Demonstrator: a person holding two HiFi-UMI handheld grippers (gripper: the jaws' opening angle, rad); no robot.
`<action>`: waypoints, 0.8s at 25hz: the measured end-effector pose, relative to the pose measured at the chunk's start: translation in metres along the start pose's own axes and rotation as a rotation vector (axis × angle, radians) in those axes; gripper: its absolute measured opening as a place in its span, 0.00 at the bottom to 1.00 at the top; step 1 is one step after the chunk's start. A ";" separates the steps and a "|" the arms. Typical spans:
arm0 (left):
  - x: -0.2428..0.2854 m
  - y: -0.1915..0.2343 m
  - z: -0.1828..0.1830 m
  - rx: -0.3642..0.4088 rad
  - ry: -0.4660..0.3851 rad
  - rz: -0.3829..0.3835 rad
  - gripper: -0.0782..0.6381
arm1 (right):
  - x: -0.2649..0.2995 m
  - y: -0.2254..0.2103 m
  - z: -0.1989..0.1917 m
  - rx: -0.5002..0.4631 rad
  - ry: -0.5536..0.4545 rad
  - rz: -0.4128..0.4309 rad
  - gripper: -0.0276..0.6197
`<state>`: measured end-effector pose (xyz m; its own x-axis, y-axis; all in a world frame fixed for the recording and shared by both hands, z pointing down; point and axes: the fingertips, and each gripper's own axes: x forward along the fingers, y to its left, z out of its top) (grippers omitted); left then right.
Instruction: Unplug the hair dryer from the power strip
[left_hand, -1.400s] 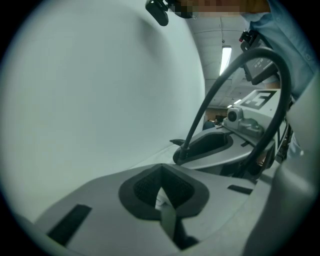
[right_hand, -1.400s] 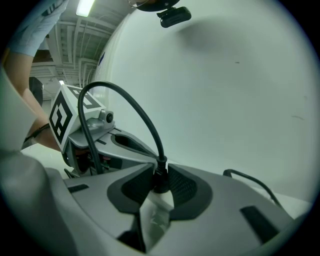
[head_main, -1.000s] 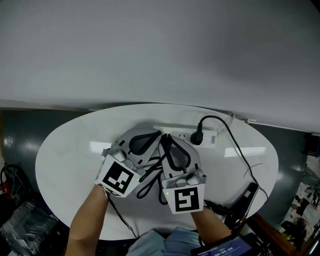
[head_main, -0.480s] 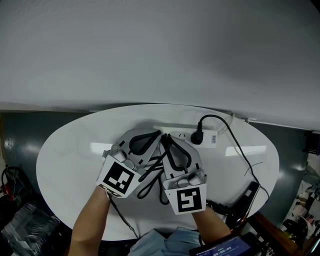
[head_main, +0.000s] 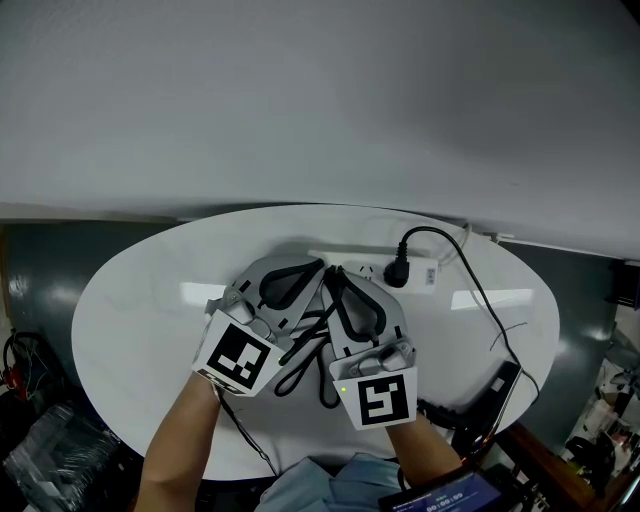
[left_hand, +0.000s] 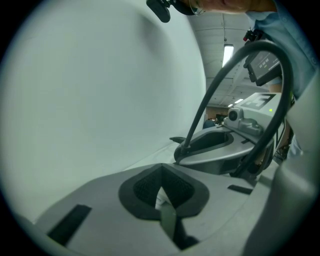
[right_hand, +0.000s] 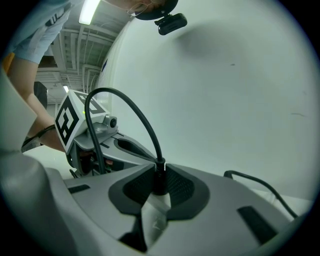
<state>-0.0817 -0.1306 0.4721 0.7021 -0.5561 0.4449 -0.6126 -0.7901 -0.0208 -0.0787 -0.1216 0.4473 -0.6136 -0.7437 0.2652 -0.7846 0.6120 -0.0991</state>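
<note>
The jaws of the right hand-held gripper (right_hand: 160, 187), just narrowed, are pressed on the end of a black cord (right_hand: 135, 112), and its marker cube (head_main: 385, 400) is shifted slightly rightward. The left hand-held gripper (left_hand: 161, 192) is held almost together, apparently empty. The black plug (head_main: 395, 273) of the hair dryer (head_main: 490, 400) is left seated in the power strip (head_main: 425, 277) across the desk (head_main: 140, 300): unplugging is judged unstarted. No lettering is readable.

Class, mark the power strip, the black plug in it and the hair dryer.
power strip (head_main: 422, 277): head view, on its white right end.
black plug (head_main: 394, 274): head view, on the plug's body.
hair dryer (head_main: 492, 395): head view, on the middle of its black body.
</note>
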 end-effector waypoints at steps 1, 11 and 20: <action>0.000 0.000 0.000 0.000 0.002 0.001 0.11 | 0.001 -0.001 0.004 0.029 -0.024 -0.012 0.14; 0.000 -0.002 -0.004 -0.021 0.013 0.004 0.11 | -0.001 -0.001 0.002 0.033 -0.017 -0.001 0.14; 0.001 -0.003 -0.005 0.014 0.021 0.005 0.11 | -0.014 0.020 0.059 -0.093 -0.061 0.072 0.14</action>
<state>-0.0809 -0.1276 0.4766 0.6910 -0.5548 0.4635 -0.6108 -0.7909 -0.0361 -0.0906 -0.1147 0.3848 -0.6742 -0.7104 0.2019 -0.7287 0.6844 -0.0255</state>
